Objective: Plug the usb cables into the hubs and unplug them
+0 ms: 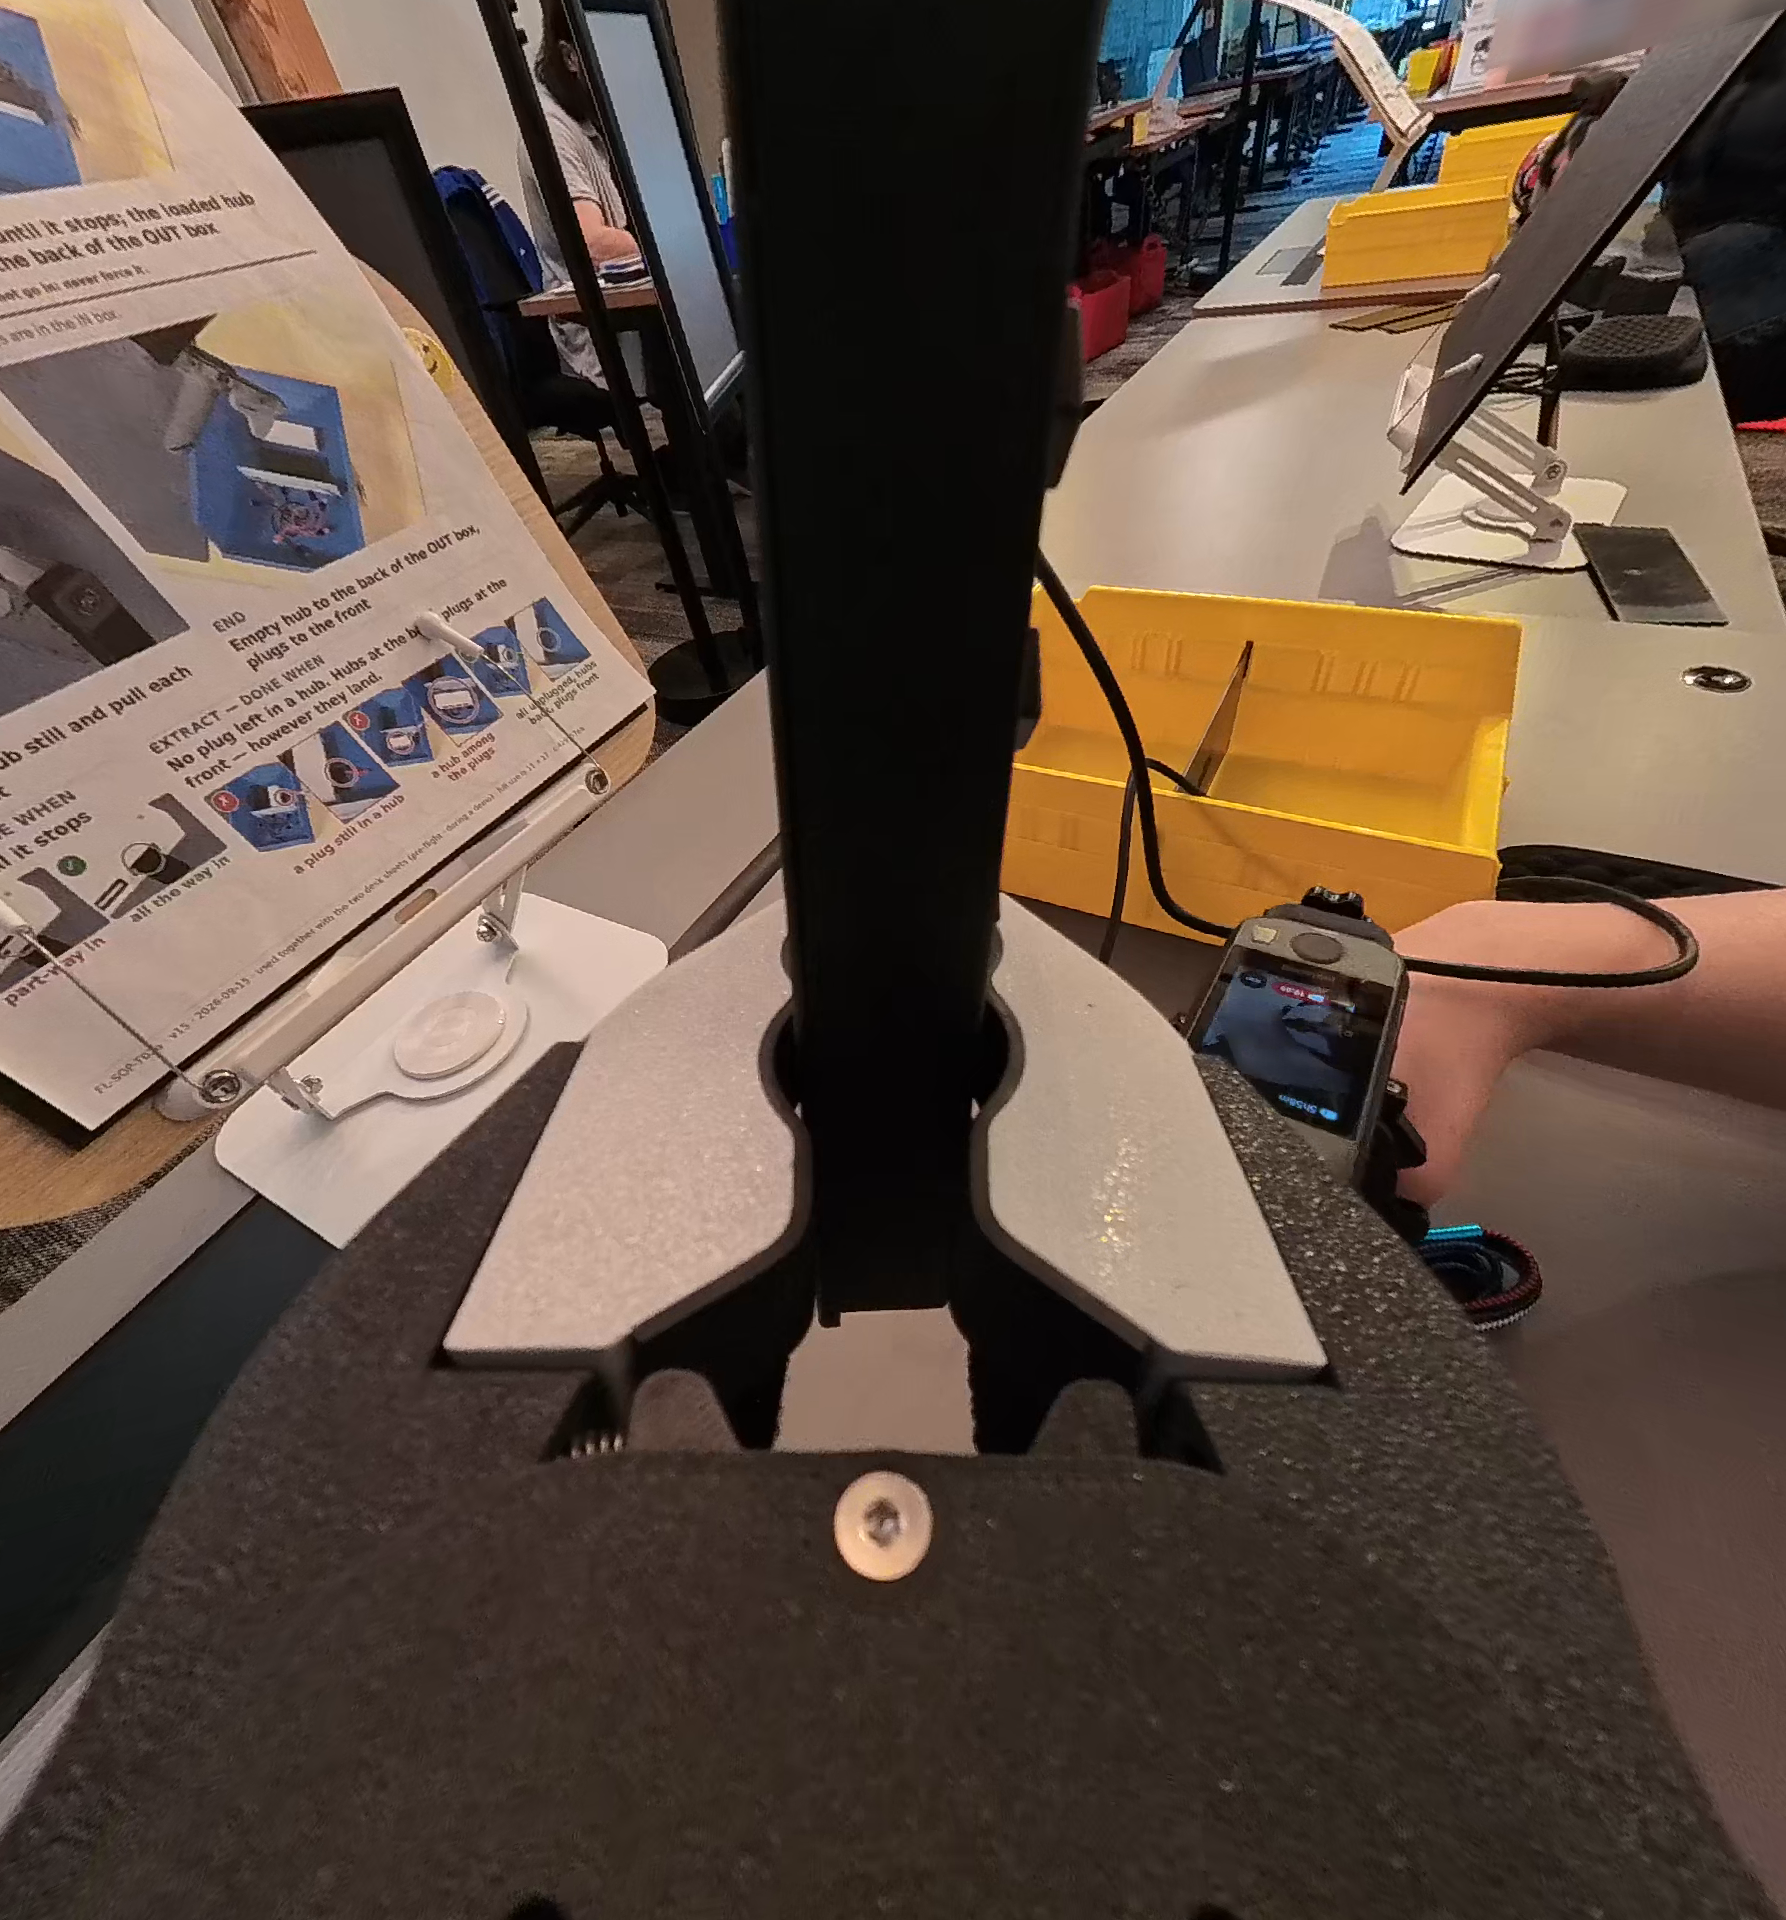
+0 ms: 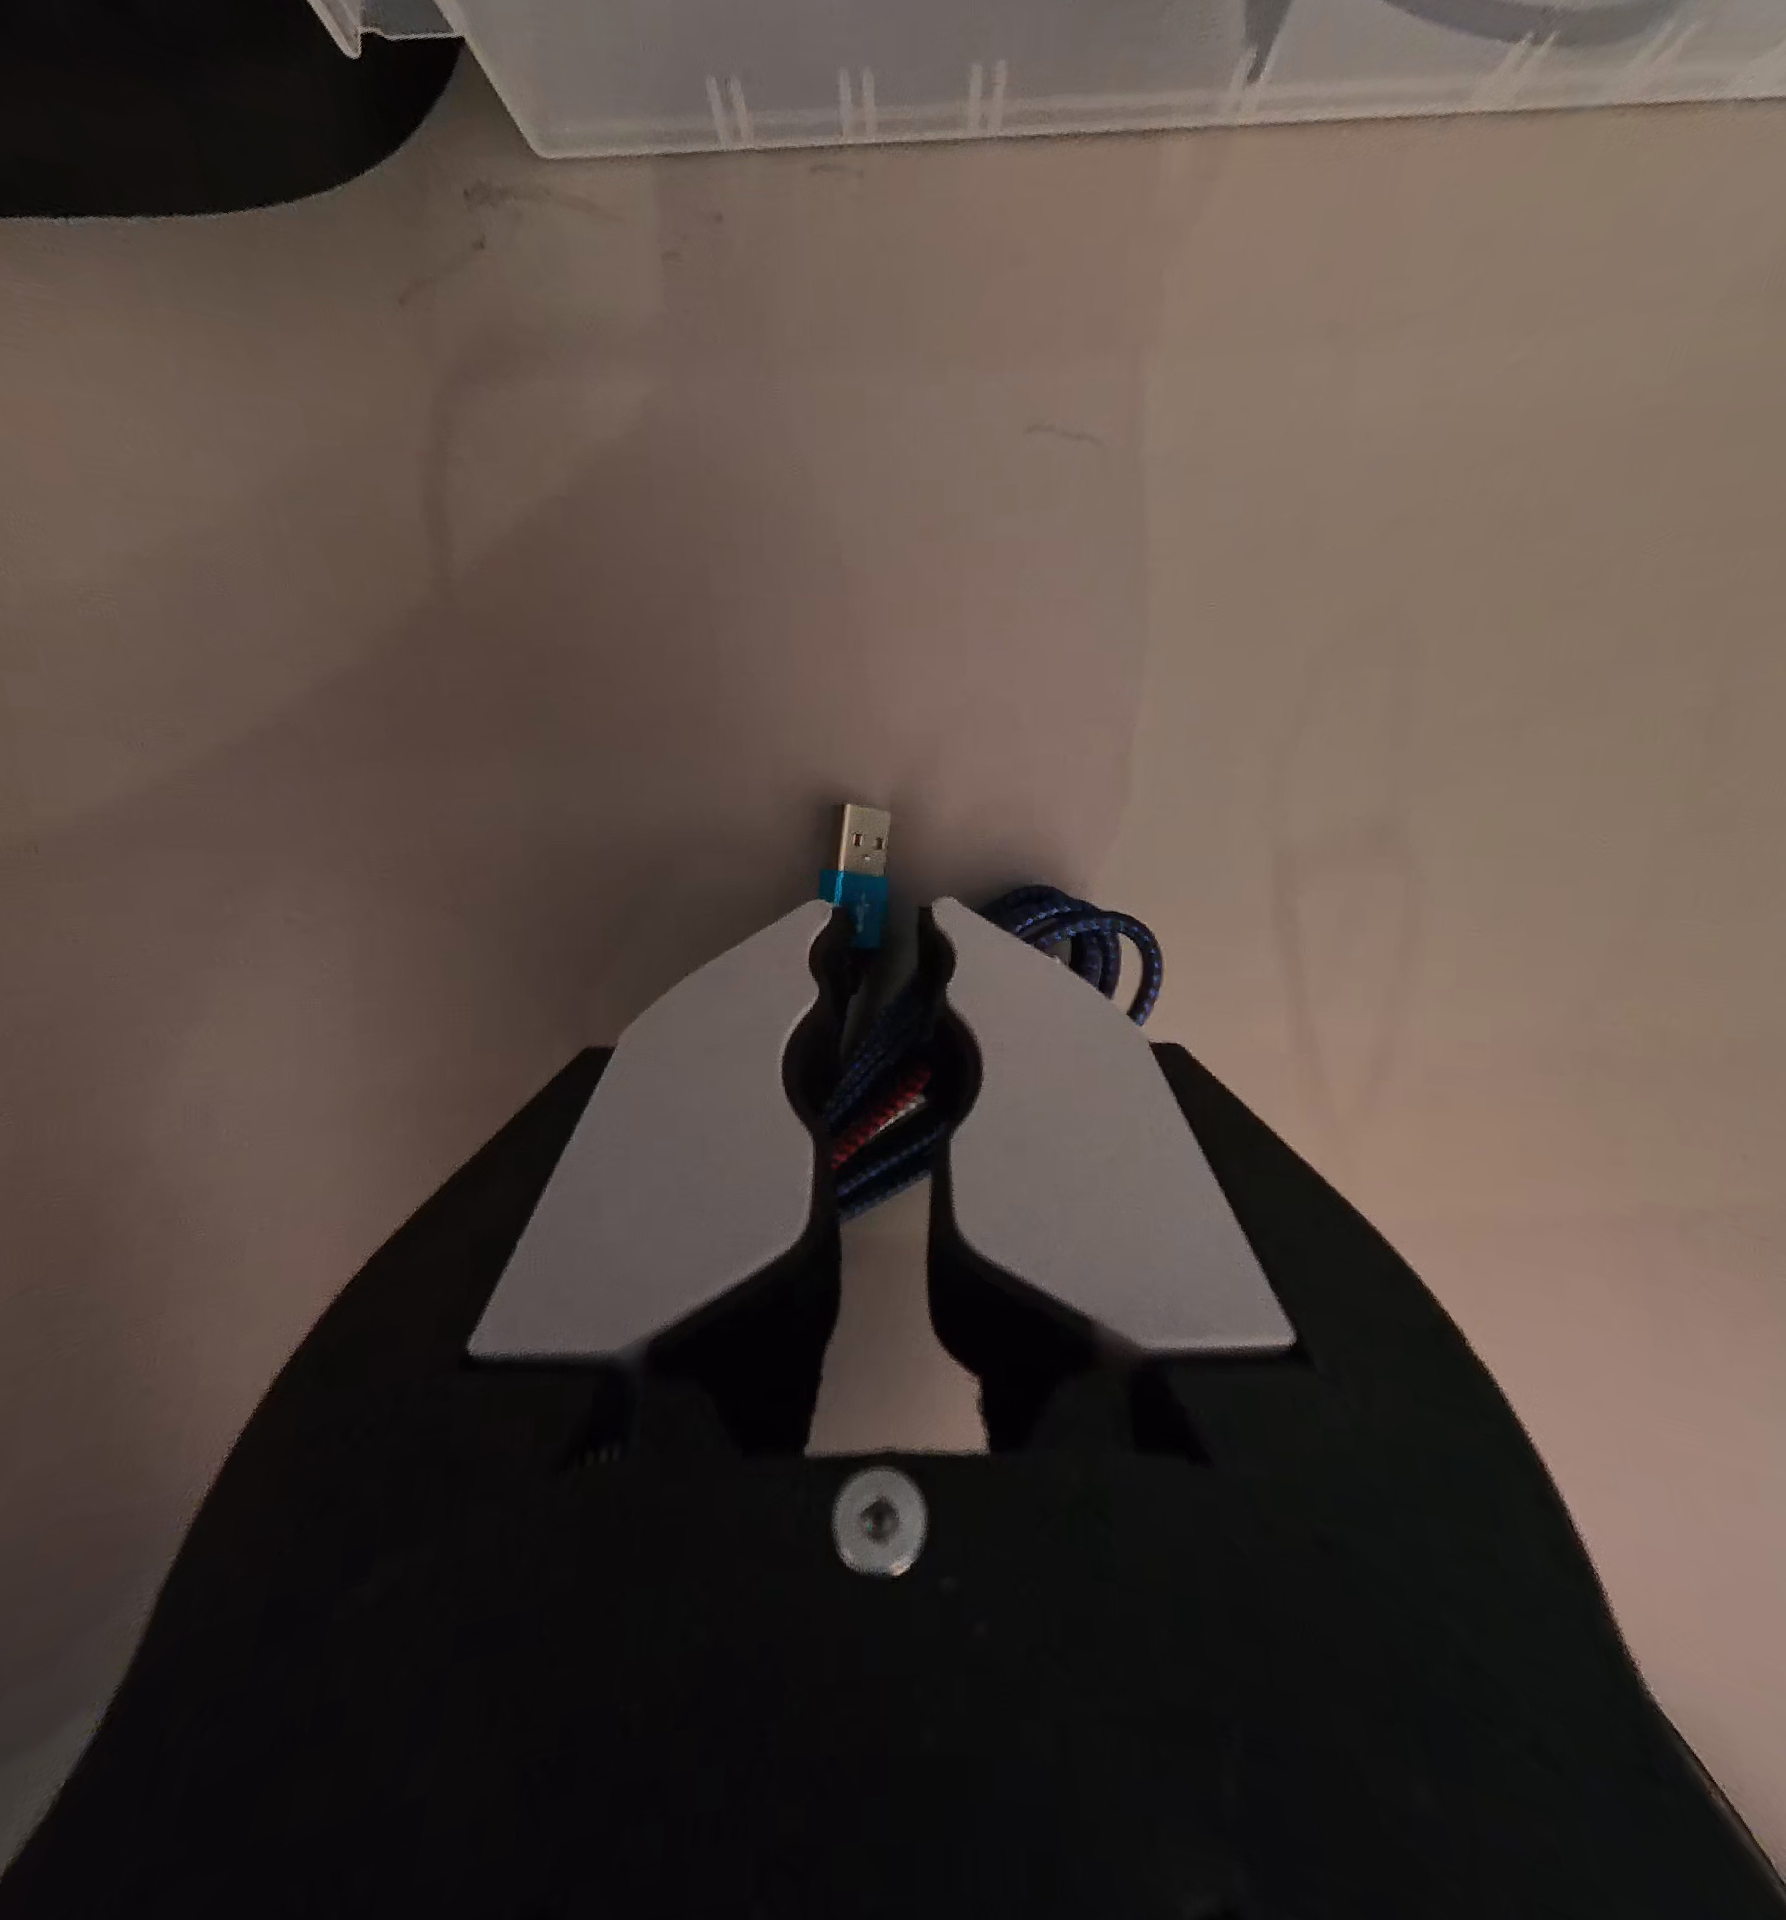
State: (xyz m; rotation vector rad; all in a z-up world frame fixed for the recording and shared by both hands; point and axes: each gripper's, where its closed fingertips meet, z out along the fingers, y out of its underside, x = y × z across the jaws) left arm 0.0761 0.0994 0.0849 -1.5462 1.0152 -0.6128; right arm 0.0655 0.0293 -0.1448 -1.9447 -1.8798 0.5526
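My left gripper (image 1: 894, 935) is shut on a long black USB hub (image 1: 899, 520), which stands upright between the silver fingers and rises out of the top of the view. My right gripper (image 2: 881, 914) points down at the table and is shut on a coiled blue braided USB cable (image 2: 1097, 951). The cable's blue-cased metal plug (image 2: 861, 868) sticks out just past the fingertips. The right gripper also shows in the left wrist view (image 1: 1304, 1039), held by a hand low on the table, with the cable bundle (image 1: 1481, 1262) beneath it.
A yellow bin (image 1: 1388, 852) with a divider stands behind the hub. An instruction sheet on a white stand (image 1: 245, 623) is at the left, a tilted black panel on a stand (image 1: 1491, 343) far right. A clear plastic box (image 2: 972, 94) and a black pad (image 2: 141, 104) lie ahead of the right gripper. The left gripper's tips are roughly 25 centimeters from the right gripper's.
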